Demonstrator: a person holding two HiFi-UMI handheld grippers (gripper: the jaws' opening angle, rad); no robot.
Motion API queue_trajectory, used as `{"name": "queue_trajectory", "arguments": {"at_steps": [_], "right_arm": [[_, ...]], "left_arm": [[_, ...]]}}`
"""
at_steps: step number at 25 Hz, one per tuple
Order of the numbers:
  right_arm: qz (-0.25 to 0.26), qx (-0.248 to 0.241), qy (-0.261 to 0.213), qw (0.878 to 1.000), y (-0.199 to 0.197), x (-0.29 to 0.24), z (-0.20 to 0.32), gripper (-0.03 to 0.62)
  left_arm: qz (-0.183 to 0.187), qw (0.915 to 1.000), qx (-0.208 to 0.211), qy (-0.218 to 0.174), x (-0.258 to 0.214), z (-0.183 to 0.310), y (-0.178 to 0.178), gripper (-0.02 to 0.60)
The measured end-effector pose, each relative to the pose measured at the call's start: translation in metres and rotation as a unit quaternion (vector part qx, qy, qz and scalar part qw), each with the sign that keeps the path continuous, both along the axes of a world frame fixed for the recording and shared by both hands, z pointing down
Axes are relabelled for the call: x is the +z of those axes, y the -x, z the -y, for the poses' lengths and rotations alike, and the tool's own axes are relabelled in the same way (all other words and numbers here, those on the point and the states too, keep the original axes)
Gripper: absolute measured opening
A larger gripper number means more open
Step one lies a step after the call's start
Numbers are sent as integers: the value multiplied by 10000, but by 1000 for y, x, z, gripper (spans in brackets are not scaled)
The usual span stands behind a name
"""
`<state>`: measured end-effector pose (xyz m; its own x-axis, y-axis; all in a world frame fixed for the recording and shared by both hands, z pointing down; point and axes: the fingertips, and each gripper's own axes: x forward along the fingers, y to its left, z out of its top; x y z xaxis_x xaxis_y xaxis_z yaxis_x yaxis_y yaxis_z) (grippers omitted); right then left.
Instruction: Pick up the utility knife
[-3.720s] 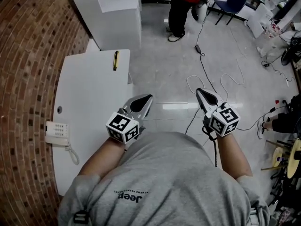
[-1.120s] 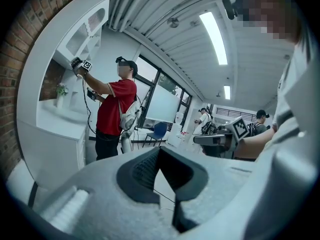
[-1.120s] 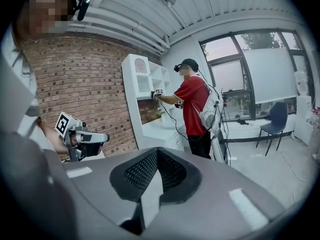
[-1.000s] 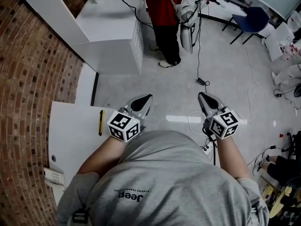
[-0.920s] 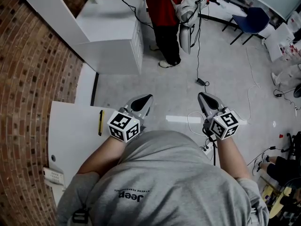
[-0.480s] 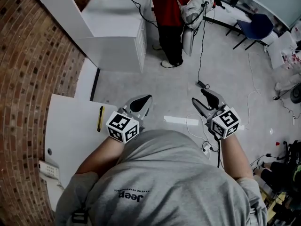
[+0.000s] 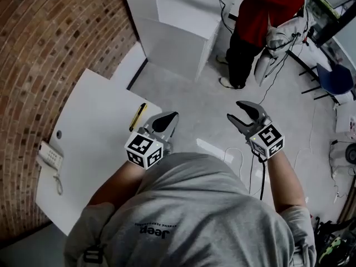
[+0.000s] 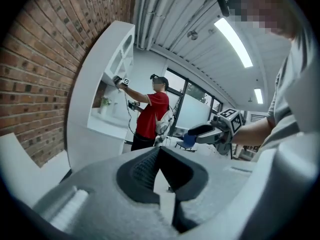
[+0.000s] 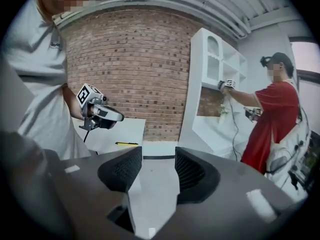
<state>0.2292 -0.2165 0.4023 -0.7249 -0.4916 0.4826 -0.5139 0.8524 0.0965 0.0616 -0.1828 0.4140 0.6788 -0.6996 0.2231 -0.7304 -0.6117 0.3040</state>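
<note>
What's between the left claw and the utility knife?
Nothing. In the head view, only bare white table separates the left claw from the utility knife.

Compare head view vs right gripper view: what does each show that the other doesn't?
Head view only: the telephone at the near end of the white table. Right gripper view only: the white cabinet's arched upper shelves. Both: the utility knife lying untouched near the table's edge, the left claw, the person in red and the brick wall.
</note>
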Motion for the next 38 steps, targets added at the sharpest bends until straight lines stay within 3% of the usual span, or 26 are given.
{"name": "queue_trajectory", "arguments": {"at_steps": [3, 6, 12, 16, 21, 24, 28, 38], "right_arm": [[-242, -841, -79, 9961, 53, 5, 10, 218], [-532, -1690, -132, 9841, 108, 13, 15, 218], [-1010, -2999, -61, 9486, 212, 48, 13, 216], [-1371, -3736, -103, 9173, 272, 81, -3, 216], [-2006, -4777, -276, 8549, 334, 123, -25, 216], [-2417, -5242, -423, 8155, 358, 156, -35, 216], [-3001, -5872, -608, 7493, 373, 202, -45, 216], [-4025, -6598, -957, 6272, 388, 283, -41, 213]], "left_arm": [[-20, 9983, -582, 59, 5, -12, 41, 0], [-36, 9928, -1184, 152, 11, -25, 83, 0], [-91, 9763, -2130, 367, 28, -51, 159, 0], [-143, 9638, -2624, 449, 42, -75, 202, 0], [-276, 9390, -3370, 634, 59, -105, 250, 0], [-315, 9290, -3623, 685, 71, -120, 276, 0], [-374, 9155, -3925, 802, 85, -141, 296, 0], [-515, 8967, -4293, 947, 115, -159, 331, 0]]}}
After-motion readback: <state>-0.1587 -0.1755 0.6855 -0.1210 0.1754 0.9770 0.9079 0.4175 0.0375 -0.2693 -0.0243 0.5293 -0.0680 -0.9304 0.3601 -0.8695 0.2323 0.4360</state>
